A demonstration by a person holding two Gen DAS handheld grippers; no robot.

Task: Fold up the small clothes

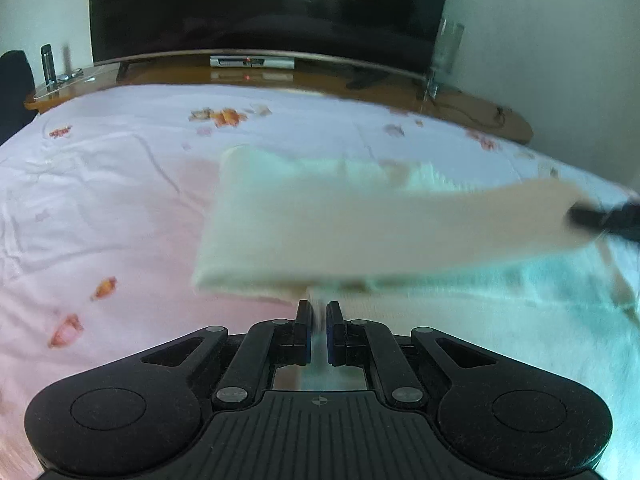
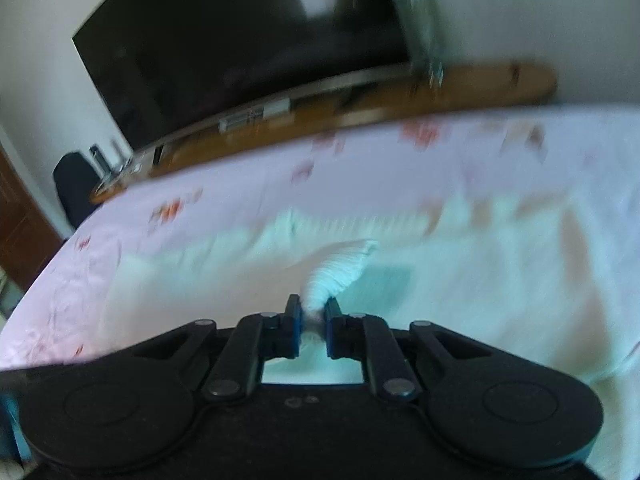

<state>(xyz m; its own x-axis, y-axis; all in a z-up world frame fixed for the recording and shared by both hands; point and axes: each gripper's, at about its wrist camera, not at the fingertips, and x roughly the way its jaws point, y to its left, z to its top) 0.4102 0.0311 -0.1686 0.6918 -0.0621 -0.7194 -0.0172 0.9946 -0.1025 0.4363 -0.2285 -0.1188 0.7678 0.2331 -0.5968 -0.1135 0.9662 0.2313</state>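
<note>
A small cream-white garment point(image 1: 320, 232) lies partly lifted over the bed, blurred by motion. My left gripper point(image 1: 318, 312) is shut on its near edge; a thin layer of cloth shows between the blue pads. In the left wrist view the right gripper point(image 1: 608, 218) shows as a dark blur at the garment's far right end. In the right wrist view my right gripper point(image 2: 312, 310) is shut on a bunched corner of the garment point(image 2: 340, 268), which spreads pale below and to the right.
The bed point(image 1: 100, 200) has a pale pink sheet with orange flower prints. Beyond its far edge stands a wooden shelf point(image 1: 280, 74) with a large dark TV point(image 1: 260, 8) and small items at the left end. A dark chair point(image 2: 74, 188) stands at the left.
</note>
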